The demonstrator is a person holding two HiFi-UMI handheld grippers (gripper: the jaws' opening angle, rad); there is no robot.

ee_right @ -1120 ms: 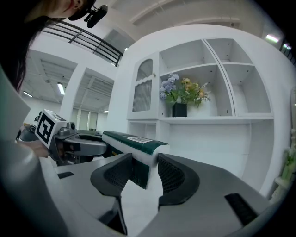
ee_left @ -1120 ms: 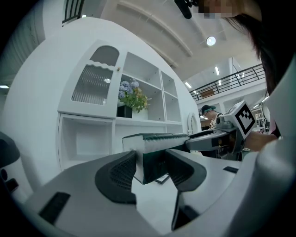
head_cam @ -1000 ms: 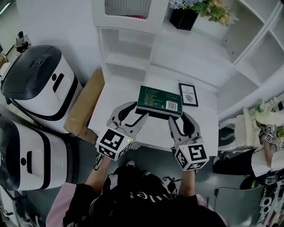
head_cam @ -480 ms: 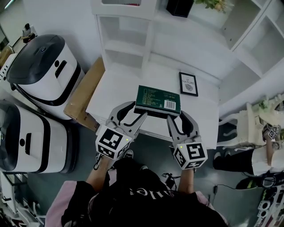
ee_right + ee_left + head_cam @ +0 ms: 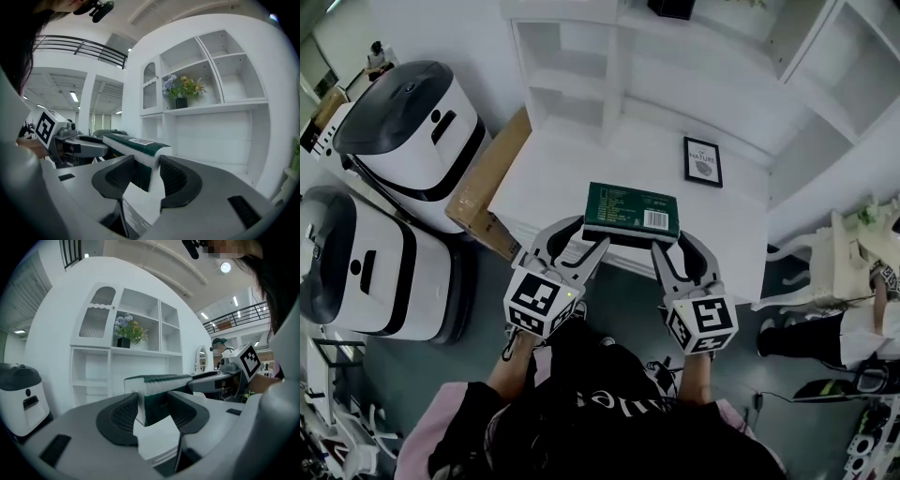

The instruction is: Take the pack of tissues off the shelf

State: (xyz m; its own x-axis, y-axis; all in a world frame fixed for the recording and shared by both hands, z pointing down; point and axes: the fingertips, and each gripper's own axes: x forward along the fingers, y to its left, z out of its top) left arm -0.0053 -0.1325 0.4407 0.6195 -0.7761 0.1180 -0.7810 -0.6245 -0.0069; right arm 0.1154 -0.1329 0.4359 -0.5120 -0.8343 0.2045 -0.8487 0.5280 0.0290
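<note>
Head view, green tissue pack [image 5: 632, 210] flat, long axis left-right, left tool [image 5: 587, 238] and right tool [image 5: 675, 243] clamped on its ends.

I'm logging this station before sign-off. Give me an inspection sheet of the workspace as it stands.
Surface: white table.
Job's things: pack of tissues, level, held over the table's near edge.
Clutter: framed picture lying on the table; cardboard box beside its left edge.
Tools: left tool and right tool each shut on a near corner of the pack.
Cables: thin cable on the floor at right.
Surroundings: shelf unit behind the table; two white machines at left; another person at right.
</note>
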